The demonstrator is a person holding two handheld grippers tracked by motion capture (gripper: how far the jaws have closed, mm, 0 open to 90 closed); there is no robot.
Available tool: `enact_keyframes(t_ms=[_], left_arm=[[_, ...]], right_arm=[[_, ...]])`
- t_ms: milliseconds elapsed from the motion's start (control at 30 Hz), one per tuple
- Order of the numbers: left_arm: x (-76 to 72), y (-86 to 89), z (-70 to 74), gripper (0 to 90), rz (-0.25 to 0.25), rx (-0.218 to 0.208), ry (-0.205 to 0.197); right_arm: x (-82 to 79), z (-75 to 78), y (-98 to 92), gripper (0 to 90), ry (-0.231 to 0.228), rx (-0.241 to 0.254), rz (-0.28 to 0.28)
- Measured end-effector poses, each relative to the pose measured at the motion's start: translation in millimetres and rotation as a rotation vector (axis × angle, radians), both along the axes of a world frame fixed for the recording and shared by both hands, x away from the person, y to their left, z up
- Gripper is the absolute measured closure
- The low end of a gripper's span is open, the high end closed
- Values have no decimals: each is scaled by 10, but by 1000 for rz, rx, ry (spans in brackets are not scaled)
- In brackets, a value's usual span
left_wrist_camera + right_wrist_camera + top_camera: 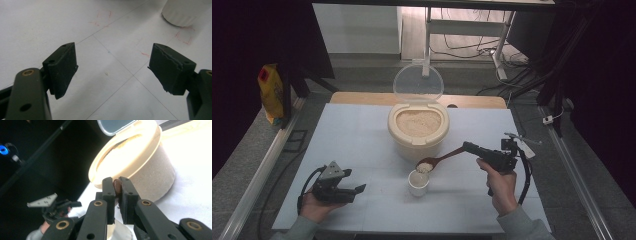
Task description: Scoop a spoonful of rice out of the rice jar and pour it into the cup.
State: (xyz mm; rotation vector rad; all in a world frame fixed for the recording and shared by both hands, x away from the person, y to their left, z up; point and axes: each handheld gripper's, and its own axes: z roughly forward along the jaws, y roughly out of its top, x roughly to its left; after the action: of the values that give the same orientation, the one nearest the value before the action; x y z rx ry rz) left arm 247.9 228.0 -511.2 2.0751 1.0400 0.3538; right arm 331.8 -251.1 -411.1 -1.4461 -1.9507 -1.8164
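A wooden spoon (443,158) heaped with rice hangs tilted just above a small white cup (418,183) in the middle of the table. My right gripper (467,147) is shut on the spoon's handle; the brown handle end (117,186) shows pinched between its jaws. Behind stands a cream rice container (417,128), full of rice, with its clear lid (418,81) raised. My left gripper (359,189) rests low at the table's left, jaws wide open with nothing between them (112,65). In the left gripper view the cup (184,13) sits at the top right corner.
The white table top (357,135) has faint red marks and thin grid lines. A yellow bag (271,92) stands on the floor off the far left. Cables and a desk frame (472,30) lie beyond the table's far edge.
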Motion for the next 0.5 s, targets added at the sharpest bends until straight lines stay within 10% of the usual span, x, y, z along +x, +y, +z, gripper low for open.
enact_keyframes(t_ms=[500], left_arm=[[-2, -3, -3, 221, -1, 3, -1]], right_arm=[[-171, 186, 303, 831, -206, -241, 76]])
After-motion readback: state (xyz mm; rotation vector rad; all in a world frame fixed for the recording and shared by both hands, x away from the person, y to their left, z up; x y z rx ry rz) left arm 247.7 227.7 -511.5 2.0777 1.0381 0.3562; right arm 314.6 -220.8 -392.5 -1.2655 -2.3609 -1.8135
